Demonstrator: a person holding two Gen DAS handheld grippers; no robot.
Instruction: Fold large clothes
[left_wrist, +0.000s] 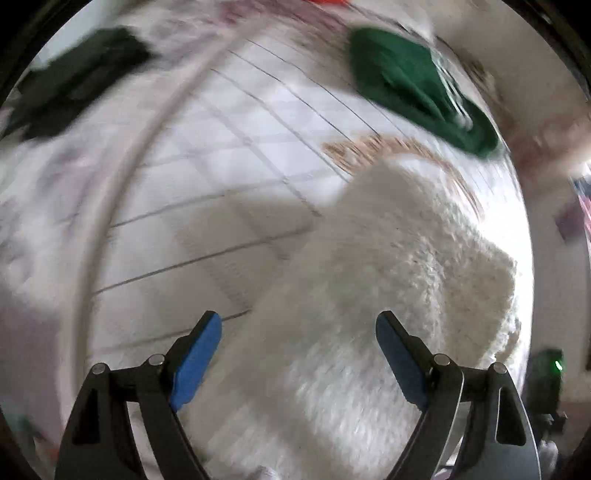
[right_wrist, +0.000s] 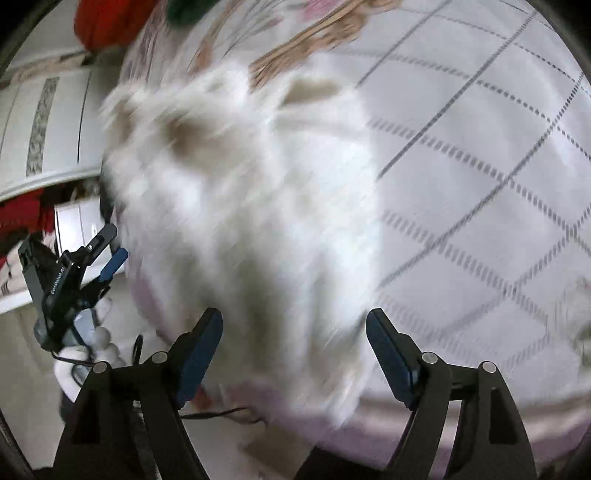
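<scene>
A white fluffy garment (left_wrist: 399, 266) lies bunched on the bed's quilted cover (left_wrist: 229, 155), blurred by motion. My left gripper (left_wrist: 299, 325) hangs over its near end with both blue pads wide apart and nothing pinched; it is open. In the right wrist view the same white garment (right_wrist: 243, 206) fills the middle, near the bed's edge. My right gripper (right_wrist: 295, 321) stands open just in front of it, pads clear of the fabric. The left gripper (right_wrist: 114, 245) shows at the far left, beside the garment, held by a white-gloved hand (right_wrist: 74, 354).
A green garment (left_wrist: 413, 85) lies at the far right of the bed and a dark one (left_wrist: 74, 81) at the far left. Something red (right_wrist: 103, 22) sits beyond the bed's corner. A white cabinet (right_wrist: 48, 122) stands left of the bed, with cables (right_wrist: 221, 411) on the floor.
</scene>
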